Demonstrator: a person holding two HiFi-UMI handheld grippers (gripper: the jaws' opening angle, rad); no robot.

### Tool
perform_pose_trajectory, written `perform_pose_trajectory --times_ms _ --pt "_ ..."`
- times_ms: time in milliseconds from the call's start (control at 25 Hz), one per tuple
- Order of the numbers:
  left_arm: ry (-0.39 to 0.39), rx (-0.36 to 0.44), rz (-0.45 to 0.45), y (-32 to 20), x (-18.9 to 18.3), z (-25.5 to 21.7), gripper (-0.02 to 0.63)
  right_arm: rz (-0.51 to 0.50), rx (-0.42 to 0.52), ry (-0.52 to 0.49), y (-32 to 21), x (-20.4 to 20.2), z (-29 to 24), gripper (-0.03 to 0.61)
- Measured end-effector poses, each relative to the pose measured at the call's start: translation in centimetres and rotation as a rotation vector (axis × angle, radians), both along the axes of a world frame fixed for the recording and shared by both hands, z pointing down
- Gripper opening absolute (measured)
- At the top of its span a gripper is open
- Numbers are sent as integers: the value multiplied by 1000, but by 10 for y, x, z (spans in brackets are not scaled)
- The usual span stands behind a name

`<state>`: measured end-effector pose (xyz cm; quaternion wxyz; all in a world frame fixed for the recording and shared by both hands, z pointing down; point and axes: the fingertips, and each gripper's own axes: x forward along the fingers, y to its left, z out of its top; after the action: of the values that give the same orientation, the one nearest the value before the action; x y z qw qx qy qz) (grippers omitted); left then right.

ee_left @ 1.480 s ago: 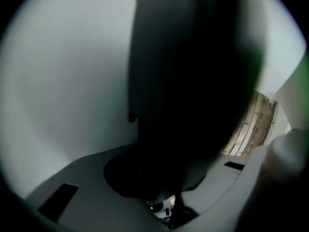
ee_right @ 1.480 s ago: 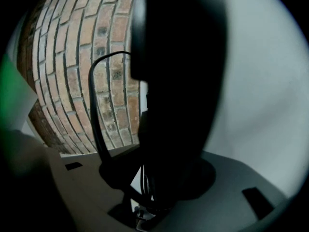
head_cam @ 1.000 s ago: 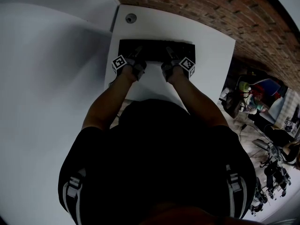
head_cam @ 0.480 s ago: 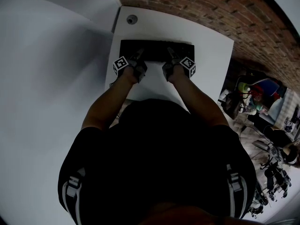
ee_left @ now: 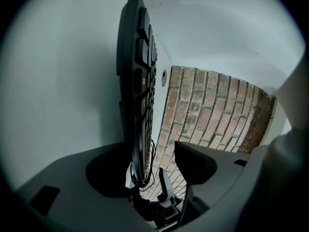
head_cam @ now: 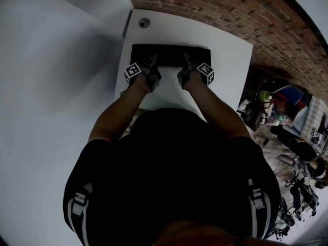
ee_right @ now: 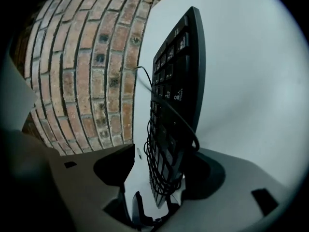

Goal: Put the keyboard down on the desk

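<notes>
The black keyboard point(head_cam: 169, 55) lies flat on the white desk point(head_cam: 228, 60), near the brick wall. My left gripper point(head_cam: 152, 64) and right gripper point(head_cam: 185, 63) are both at its near long edge. In the left gripper view the keyboard point(ee_left: 137, 81) stands between the jaws of the left gripper point(ee_left: 152, 166). It rests by the desk-side jaw, and a clear gap separates the keys from the other jaw, which is opening. In the right gripper view the keyboard point(ee_right: 178, 81), with its black cable point(ee_right: 166, 129) looped round it, sits between the wide-apart jaws of the right gripper point(ee_right: 161, 170).
A round cable hole point(head_cam: 143, 21) sits in the desk's far left corner. The red brick wall point(head_cam: 230, 9) runs behind the desk. A white wall point(head_cam: 51, 86) stands to the left. Bags and clutter point(head_cam: 279, 104) lie on the floor to the right.
The keyboard stays flat on the desk and both grippers stay at its near edge. Only the head camera has shifted slightly.
</notes>
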<state>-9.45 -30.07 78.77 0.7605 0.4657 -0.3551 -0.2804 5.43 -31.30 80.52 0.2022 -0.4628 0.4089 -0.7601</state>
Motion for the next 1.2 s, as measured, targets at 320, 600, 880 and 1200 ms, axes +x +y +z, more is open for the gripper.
perform_pose_trajectory --times_ms 320,600,880,1200 --pt "-3 -21 -3 22 0 -2 282 22 -35 -12 24 6 -3 288" --pt "-13 -24 5 39 0 -2 291 22 -66 -19 47 7 -5 288" --pt "0 19 11 43 4 -14 291 20 -67 -21 64 9 -5 288" --pt "1 37 14 57 8 -29 291 11 -45 -25 76 11 -16 288"
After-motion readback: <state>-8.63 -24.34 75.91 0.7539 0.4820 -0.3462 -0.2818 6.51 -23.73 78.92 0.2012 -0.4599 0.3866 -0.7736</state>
